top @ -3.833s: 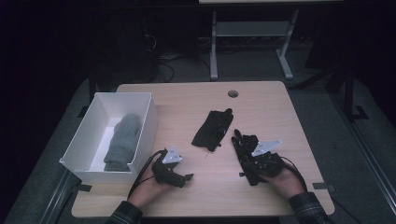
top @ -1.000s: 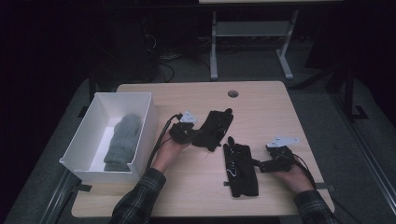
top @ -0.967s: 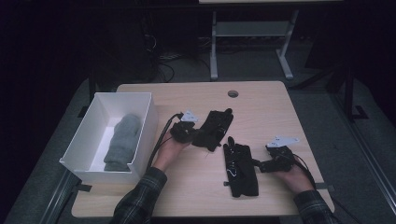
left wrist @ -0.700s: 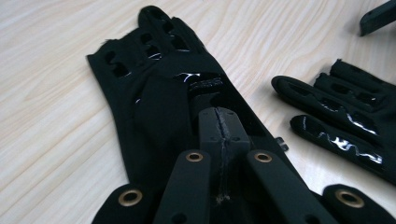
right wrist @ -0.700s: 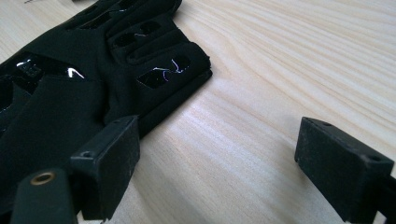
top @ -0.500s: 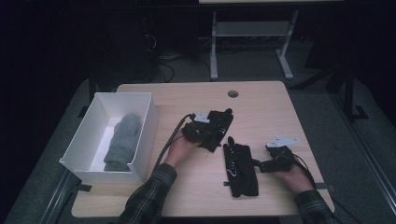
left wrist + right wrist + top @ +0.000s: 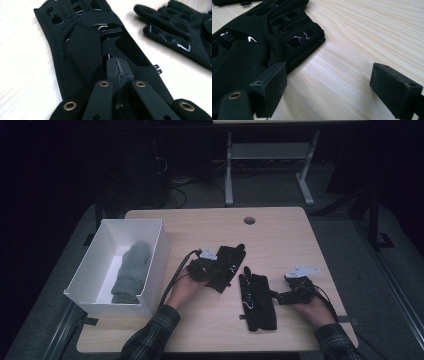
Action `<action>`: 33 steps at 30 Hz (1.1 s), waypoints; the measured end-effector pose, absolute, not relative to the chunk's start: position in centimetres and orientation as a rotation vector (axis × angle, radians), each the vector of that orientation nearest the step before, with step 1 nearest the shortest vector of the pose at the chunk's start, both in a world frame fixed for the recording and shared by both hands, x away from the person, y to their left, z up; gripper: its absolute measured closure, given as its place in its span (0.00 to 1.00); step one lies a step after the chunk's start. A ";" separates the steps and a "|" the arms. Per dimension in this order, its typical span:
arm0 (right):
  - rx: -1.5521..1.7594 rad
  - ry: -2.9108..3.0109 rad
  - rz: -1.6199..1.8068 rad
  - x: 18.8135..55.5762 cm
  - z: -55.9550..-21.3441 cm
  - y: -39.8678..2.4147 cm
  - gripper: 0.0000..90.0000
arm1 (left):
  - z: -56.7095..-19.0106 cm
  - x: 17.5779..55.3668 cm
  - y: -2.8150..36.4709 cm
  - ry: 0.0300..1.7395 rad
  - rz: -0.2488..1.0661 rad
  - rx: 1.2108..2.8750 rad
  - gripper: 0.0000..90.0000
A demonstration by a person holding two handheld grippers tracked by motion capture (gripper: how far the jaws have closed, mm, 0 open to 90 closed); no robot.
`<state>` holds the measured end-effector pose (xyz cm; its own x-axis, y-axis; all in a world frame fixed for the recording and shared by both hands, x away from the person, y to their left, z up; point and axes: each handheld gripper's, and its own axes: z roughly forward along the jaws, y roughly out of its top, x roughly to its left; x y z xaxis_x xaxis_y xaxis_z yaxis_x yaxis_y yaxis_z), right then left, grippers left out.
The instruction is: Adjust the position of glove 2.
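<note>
Two black gloves lie on the wooden table (image 7: 210, 330). My left gripper (image 7: 218, 269) rests on top of the farther glove (image 7: 229, 261), its jaws shut; in the left gripper view the joined tips (image 7: 117, 66) press onto the glove's glossy palm patch (image 7: 85, 50), and no fabric is visible between them. The nearer glove (image 7: 257, 297) lies lengthwise to the right and appears at the upper right (image 7: 180, 32) of that view. My right gripper (image 7: 275, 295) stands open at this glove's right edge, one pad (image 7: 270, 86) against the glove (image 7: 249, 50) and bare wood between the jaws (image 7: 332, 87).
A white box (image 7: 152, 270) at the table's left holds a grey knitted mitten (image 7: 130, 272). A round cable hole (image 7: 249, 220) sits near the far edge. A metal stand (image 7: 265, 155) and cables are on the dark floor beyond.
My left hand went from the table's front edge to the farther glove, then edged right and sank onto it. The nearer glove shifted left early on; my right hand has since stayed still.
</note>
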<state>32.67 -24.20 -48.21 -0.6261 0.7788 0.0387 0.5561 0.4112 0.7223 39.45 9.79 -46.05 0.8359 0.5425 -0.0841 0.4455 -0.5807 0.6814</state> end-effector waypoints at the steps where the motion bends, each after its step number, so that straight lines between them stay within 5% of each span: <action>1: 1.159 2.368 1.038 32.7 -48.2 -24.2 0.16 | -46.0 39.1 9.9 0.719 0.165 2.284 1.00; 25: 1.159 2.369 1.036 32.6 -48.2 -24.2 0.16 | -45.6 31.0 13.9 0.704 0.086 2.313 0.99; 33: 1.152 2.373 1.037 32.7 -48.2 -24.1 0.16 | -43.8 31.7 14.4 0.751 0.207 2.221 0.69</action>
<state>32.70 -24.11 -48.19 -0.6304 0.7753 0.0377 0.5542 0.4155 0.7213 31.66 14.41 -43.84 0.8130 0.5761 -0.0844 0.4511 -0.5316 0.7168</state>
